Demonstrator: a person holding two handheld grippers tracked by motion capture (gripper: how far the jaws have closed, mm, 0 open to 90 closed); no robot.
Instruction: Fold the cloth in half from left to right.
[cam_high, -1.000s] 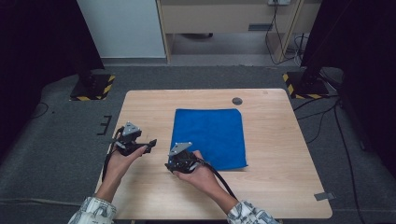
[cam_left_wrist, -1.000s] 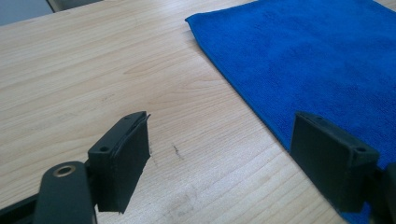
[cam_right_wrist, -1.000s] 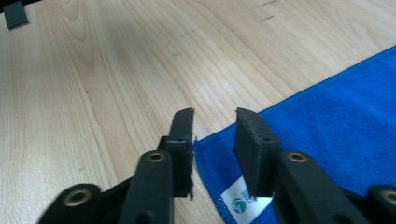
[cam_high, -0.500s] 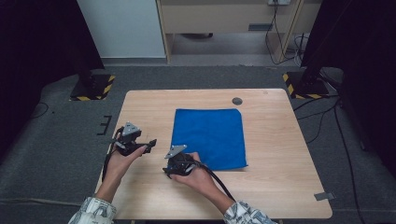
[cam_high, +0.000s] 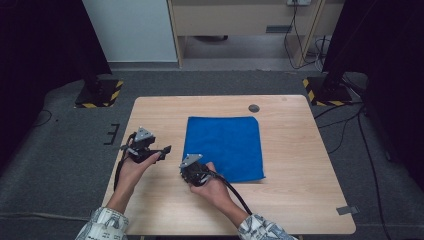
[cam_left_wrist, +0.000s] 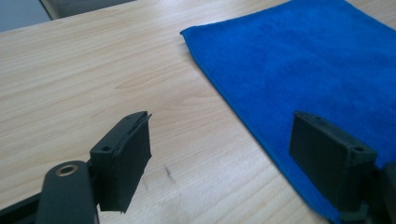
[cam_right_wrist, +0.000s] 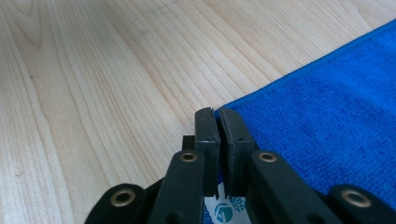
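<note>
Cloth (cam_high: 224, 147) flat mid-surface (cam_high: 300, 200). Right tongs (cam_right_wrist: 218, 122) pressed together at cloth's near-left corner, looks like pinching its edge to lift. Left tongs (cam_left_wrist: 233, 154) spread, left of cloth, ready to assist.

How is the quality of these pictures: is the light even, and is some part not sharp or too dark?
High view: soft even light on the table, dark black edges, slightly grainy. Left gripper view: the blue cloth and wood grain are fairly sharp, the near jaws softer. Right gripper view: bright wood without hard glare, the closed jaws of the right gripper quite crisp, far wood slightly soft.
</note>
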